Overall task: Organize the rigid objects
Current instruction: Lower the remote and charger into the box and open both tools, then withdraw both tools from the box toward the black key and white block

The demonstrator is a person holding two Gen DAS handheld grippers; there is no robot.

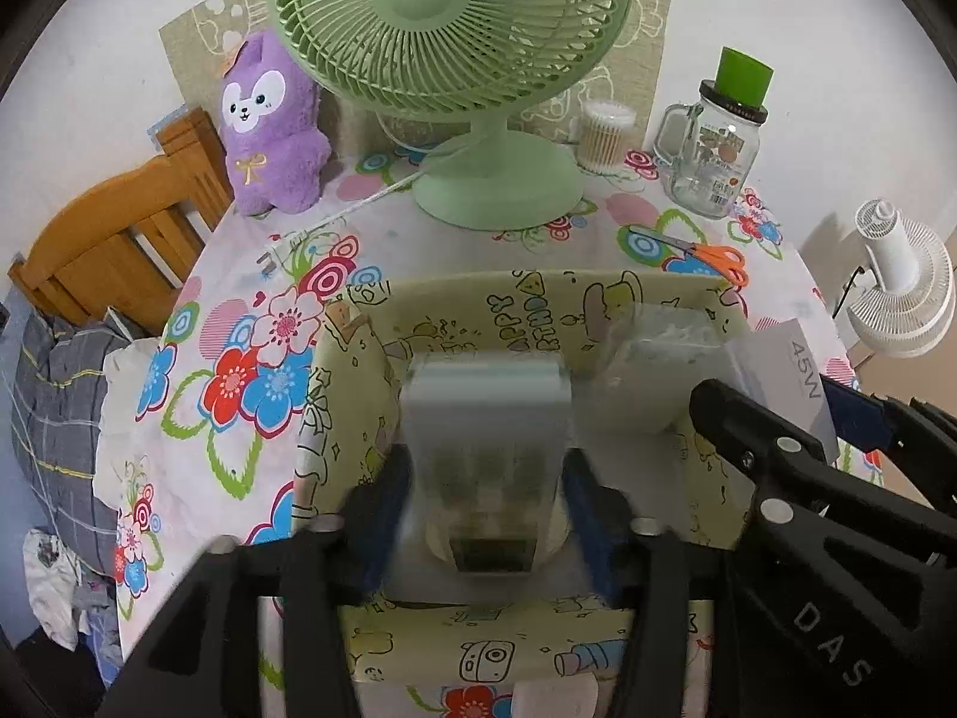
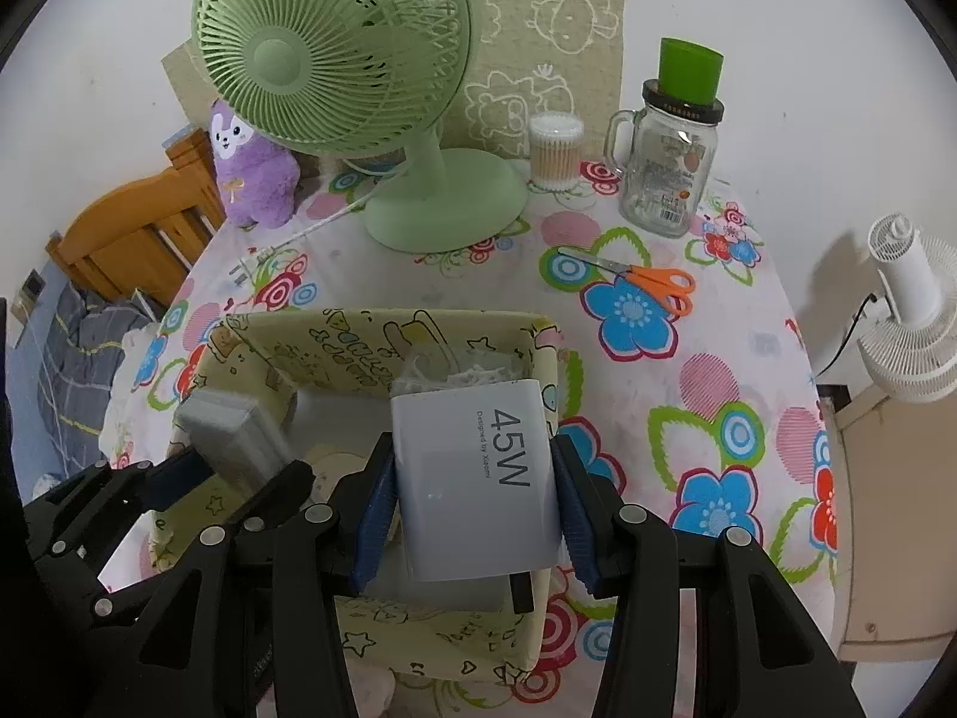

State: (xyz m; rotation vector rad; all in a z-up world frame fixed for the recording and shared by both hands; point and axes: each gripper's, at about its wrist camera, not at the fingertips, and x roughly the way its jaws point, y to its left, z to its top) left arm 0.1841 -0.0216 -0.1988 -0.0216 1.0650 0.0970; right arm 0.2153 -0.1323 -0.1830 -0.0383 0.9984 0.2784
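White 45W charger box point(image 2: 472, 478) and blurred grey case point(image 1: 484, 419), both above yellow cartoon-print bin point(image 1: 712, 478)

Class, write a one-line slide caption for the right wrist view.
Right gripper holds a white 45W charger above the yellow cartoon-print storage box on the floral tablecloth.

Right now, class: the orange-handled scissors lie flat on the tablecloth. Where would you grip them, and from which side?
Grip the scissors from above at the pivot, where blades meet handles. They lie flat and closed on the tablecloth, so jaws can probably straddle that narrow, rigid neck; the loops are wider and the blade tips thin.
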